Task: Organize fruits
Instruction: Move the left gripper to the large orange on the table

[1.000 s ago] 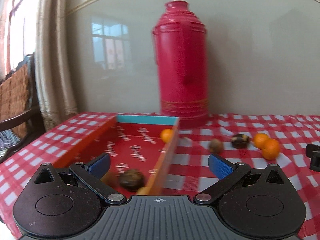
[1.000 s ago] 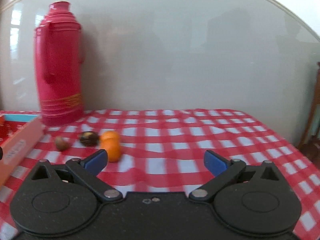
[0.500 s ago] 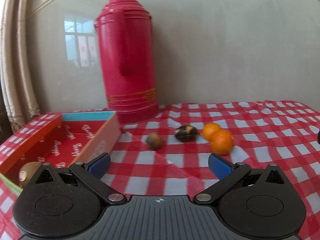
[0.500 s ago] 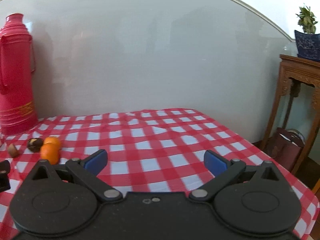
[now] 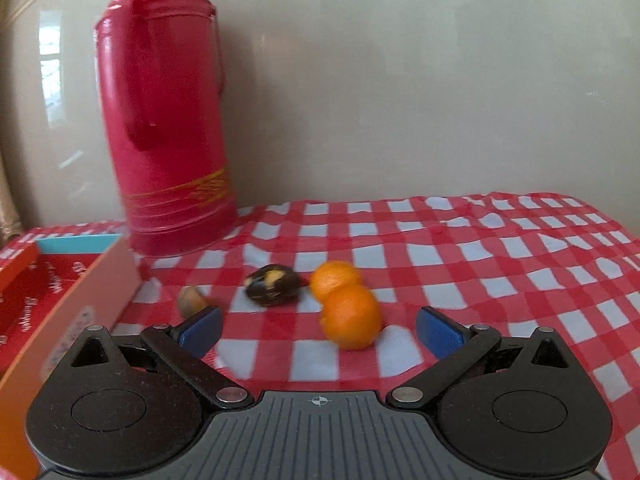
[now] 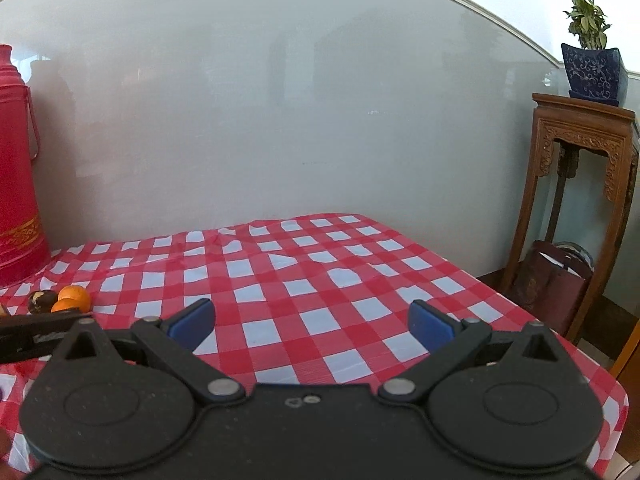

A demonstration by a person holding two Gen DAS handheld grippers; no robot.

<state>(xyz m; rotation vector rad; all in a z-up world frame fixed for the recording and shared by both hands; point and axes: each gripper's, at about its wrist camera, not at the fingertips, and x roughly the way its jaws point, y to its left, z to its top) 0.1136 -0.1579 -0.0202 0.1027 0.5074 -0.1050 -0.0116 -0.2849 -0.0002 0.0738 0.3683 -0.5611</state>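
Two oranges lie on the checked cloth, the near one in front of the far one. A dark blotched fruit and a small brown fruit lie left of them. My left gripper is open and empty, with the near orange just ahead between its fingers. The red box sits at the left. My right gripper is open and empty over bare cloth; the oranges and dark fruit show at its far left.
A tall red thermos stands behind the box against the wall. The table's right edge drops off near a carved wooden stand with a potted plant. The left gripper's side shows in the right view.
My left gripper has swung right from over the box to the loose fruits and closed in on the oranges. My right gripper has turned right, away from the fruits.
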